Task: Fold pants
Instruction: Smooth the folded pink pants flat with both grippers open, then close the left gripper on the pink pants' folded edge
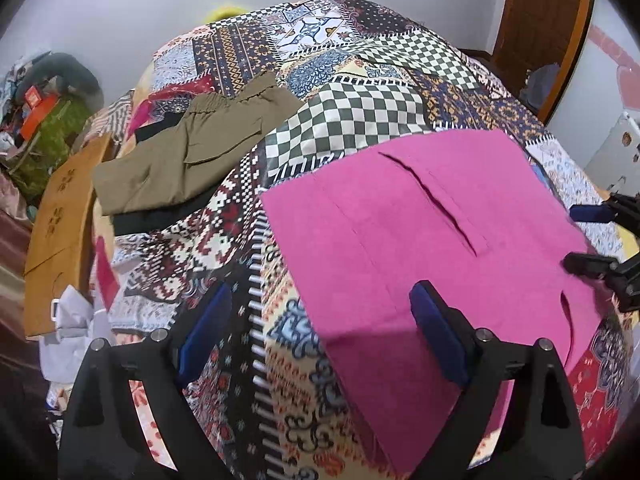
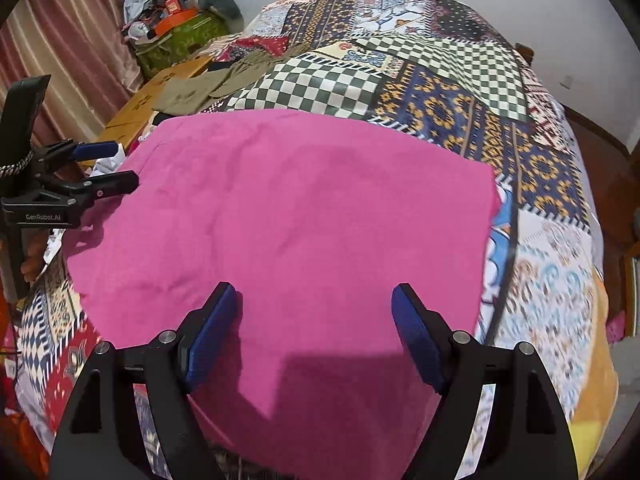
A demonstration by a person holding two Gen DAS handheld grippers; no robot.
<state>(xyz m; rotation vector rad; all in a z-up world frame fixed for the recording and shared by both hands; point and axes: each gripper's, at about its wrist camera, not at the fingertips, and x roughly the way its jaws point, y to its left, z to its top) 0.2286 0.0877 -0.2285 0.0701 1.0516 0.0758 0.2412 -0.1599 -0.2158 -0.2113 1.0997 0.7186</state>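
Pink pants [image 2: 288,216] lie folded flat on the patchwork bedspread [image 2: 440,92], long axis running left-right across the bed's near edge. Left gripper [image 1: 320,332] and right gripper [image 2: 316,328] both spread wide, gripping nothing, hovering over the cloth.

You get even, bright indoor light, soft shadow of your right gripper [image 2: 316,300] on the pink pants [image 2: 304,208], another shadow under your left gripper [image 1: 320,300], heavy fisheye bending, dark vignette corners, slight blur toward the edges, no glare.
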